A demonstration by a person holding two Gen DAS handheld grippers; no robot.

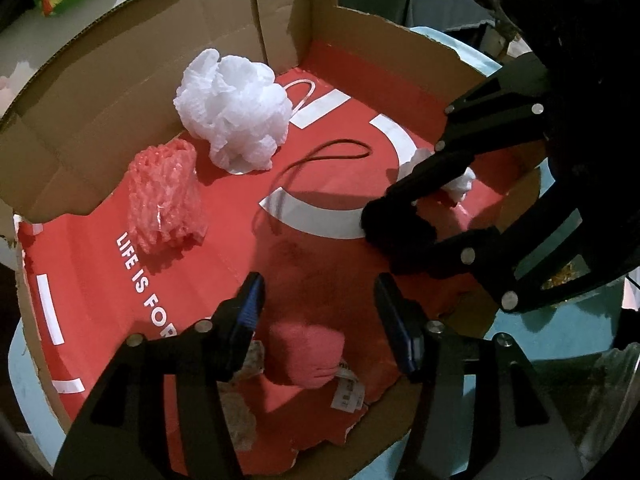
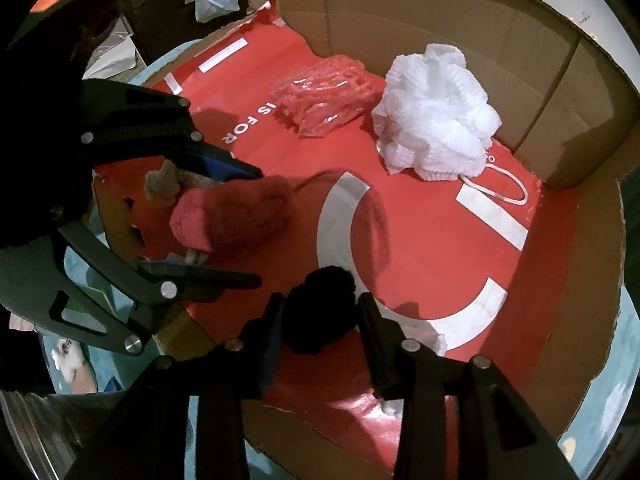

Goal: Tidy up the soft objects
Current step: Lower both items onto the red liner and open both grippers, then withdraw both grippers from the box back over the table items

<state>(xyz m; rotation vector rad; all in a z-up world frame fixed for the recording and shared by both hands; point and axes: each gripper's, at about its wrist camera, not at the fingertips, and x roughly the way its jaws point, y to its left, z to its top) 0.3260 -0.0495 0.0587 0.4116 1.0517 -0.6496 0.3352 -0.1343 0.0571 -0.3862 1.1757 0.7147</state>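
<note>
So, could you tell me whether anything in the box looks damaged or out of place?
The red paper liner is torn ragged along its near edge, baring cardboard box floor. A dark cord loop lies loose mid-liner, attached to nothing visible. The white mesh pouf and pink netting look intact.
</note>
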